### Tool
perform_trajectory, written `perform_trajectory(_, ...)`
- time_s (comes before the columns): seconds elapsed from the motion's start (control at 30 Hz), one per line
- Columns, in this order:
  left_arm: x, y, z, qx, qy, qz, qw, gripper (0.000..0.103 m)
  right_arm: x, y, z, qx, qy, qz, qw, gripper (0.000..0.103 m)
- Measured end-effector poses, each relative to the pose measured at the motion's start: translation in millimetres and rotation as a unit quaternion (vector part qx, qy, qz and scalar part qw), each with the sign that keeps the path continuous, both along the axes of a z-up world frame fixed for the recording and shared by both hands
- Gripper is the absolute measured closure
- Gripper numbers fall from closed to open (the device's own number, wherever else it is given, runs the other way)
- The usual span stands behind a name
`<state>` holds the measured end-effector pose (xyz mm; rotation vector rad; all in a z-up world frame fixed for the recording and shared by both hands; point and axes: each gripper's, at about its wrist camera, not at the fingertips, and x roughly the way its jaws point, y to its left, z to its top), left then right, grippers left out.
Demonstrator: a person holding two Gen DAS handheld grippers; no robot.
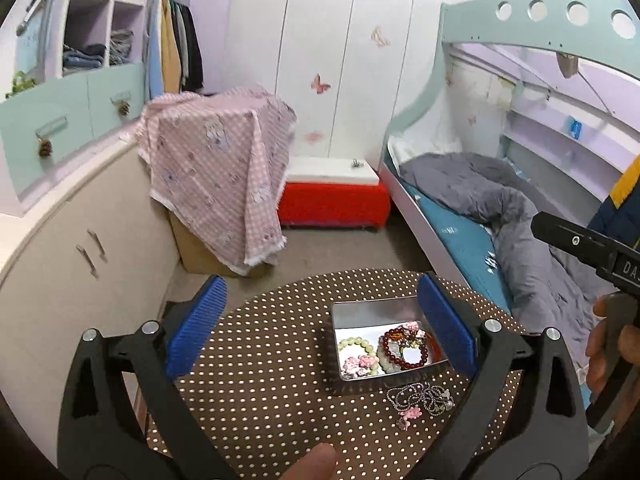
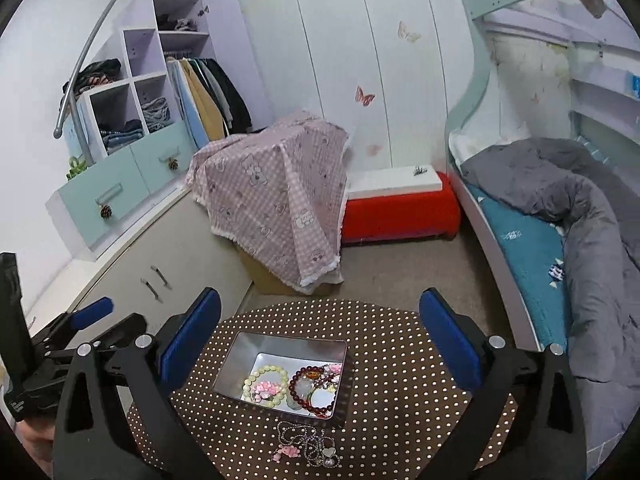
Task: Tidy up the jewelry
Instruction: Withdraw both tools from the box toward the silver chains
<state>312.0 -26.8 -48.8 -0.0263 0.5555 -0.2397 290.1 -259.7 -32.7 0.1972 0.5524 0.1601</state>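
Presumably the chain (image 2: 306,442), heaped low in the frame just before the tin (image 2: 280,376), is best pinched at its thickest clump by the right gripper (image 2: 320,348), both it and the left gripper (image 1: 320,326) being spread wide.

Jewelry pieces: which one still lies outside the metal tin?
The silver chain necklace with pink and heart charms lies on the dotted tablecloth, beside the tin. The green bead bracelet and red bead bracelet are inside.
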Motion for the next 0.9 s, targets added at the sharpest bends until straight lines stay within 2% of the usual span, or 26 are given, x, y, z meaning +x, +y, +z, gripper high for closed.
perform_trajectory(0.5, -68, 11, 32, 0.002, -0.060, 0.014, 0.9981, 0.009, -51, 2, 32, -0.024, -0.051, -0.007, 0.998, 0.007)
perform_trajectory(0.9, -106, 12, 24, 0.000, -0.076, 0.015, 0.9970, 0.009, -98, 6, 28, -0.044, -0.071, -0.012, 0.996, 0.007)
